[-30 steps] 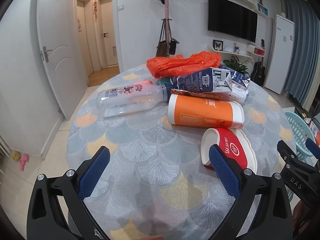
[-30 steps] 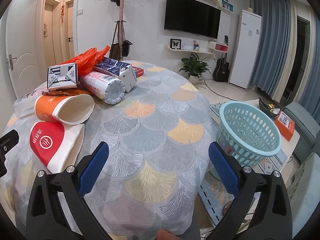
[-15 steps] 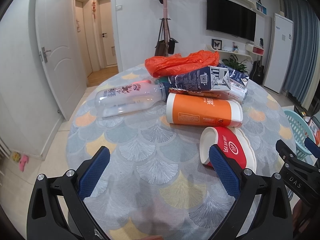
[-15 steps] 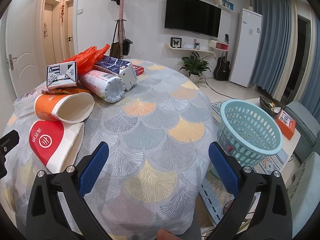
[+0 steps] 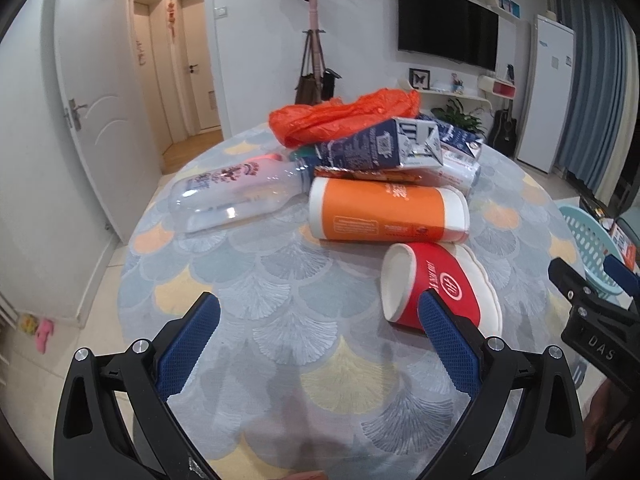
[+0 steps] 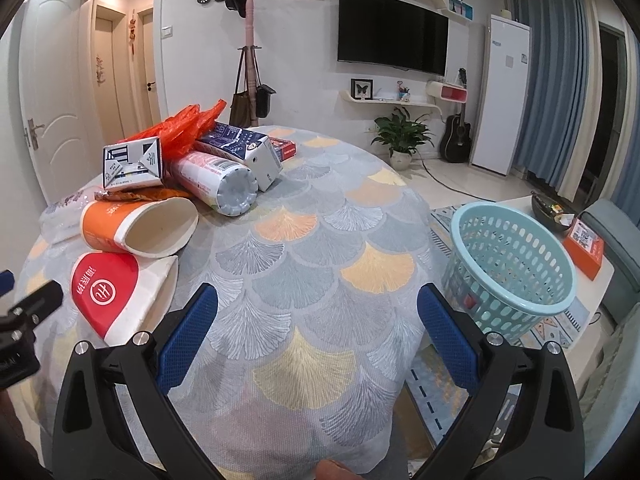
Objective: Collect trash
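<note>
Trash lies piled on the round table (image 5: 288, 320): a flattened red paper cup (image 5: 436, 284) nearest, an orange paper cup (image 5: 384, 214) on its side, a clear plastic bottle (image 5: 236, 192), a blue milk carton (image 5: 380, 148) and an orange plastic bag (image 5: 344, 116). My left gripper (image 5: 316, 340) is open and empty, just short of the red cup. My right gripper (image 6: 316, 340) is open and empty over the table's near edge; the red cup (image 6: 116, 288) and orange cup (image 6: 140, 226) lie to its left. A light blue basket (image 6: 512, 264) stands right of the table.
A white cylindrical can (image 6: 218, 178) and a second blue carton (image 6: 248, 150) lie in the pile. An orange box (image 6: 584, 246) sits on a low table beyond the basket. The right gripper shows at the right edge of the left wrist view (image 5: 592, 308).
The left gripper has drifted slightly right and back, so the pile sits a little farther left. The right view is almost unchanged. Both grippers stay open.
</note>
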Demonstrator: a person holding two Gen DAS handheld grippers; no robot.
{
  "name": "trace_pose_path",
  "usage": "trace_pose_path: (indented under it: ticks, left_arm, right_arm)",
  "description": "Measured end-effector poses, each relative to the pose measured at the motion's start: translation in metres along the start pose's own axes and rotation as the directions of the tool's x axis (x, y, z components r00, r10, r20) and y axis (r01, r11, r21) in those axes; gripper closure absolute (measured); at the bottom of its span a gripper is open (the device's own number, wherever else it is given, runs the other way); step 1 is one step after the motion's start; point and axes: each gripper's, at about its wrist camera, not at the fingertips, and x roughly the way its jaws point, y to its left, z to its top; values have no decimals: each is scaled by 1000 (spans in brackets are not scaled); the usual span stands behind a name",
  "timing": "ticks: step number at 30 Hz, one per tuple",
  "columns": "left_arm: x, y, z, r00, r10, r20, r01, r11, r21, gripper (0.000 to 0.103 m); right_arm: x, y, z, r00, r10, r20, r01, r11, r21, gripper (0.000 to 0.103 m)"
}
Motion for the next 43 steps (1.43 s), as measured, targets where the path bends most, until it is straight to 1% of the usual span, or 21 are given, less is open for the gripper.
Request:
trace_pose_path:
  ticks: [5, 9, 16, 21, 26, 29, 32, 33, 34, 36, 39, 43]
  left_arm:
    - [3, -8, 0, 1000, -18, -11, 18, 1000, 18, 7]
    - [7, -18, 2, 998, -54, -18, 54, 998, 35, 7]
    - [19, -49, 5, 994, -106, -38, 109, 990, 94, 7]
    - [32, -73, 5, 993, -104, -51, 110, 983, 146, 7]
    - [44, -83, 5, 992, -81, -99, 97, 981, 167, 7]
    - [55, -85, 7, 986, -63, -156, 88, 983, 161, 7]
    - [57, -79, 8, 984, -75, -164, 96, 987, 127, 7]
    - [57, -78, 8, 985, -71, -158, 90, 989, 120, 9]
    - [57, -78, 8, 985, -76, -154, 95, 988, 118, 18]
    - [56, -77, 7, 984, -93, -153, 112, 986, 121, 30]
    - [54, -73, 5, 983, -106, -152, 124, 986, 113, 30]
    - [45, -59, 3, 980, -131, -151, 145, 986, 87, 31]
  right_arm:
    - [0, -4, 2, 1000, 5, 3, -5, 1000, 6, 8]
    - [1, -8, 3, 1000, -1, 8, 1, 1000, 12, 8]
    - [1, -19, 8, 999, -22, 25, 21, 1000, 21, 8]
    - [3, -31, 8, 999, -29, 18, 28, 999, 47, 8]
    - [6, -36, 5, 999, -34, 9, 33, 998, 50, 8]
    - [9, -39, 4, 1000, -31, 1, 31, 998, 58, 8]
    - [11, -40, 5, 1000, -26, -2, 27, 998, 64, 8]
    - [11, -39, 5, 1000, -26, -2, 26, 998, 64, 8]
    - [12, -39, 5, 1000, -26, -2, 26, 998, 63, 8]
    - [13, -38, 5, 1000, -26, -4, 26, 998, 61, 8]
    - [13, -37, 6, 1000, -27, -3, 27, 998, 57, 8]
    - [13, -32, 9, 1000, -24, -1, 24, 998, 51, 8]
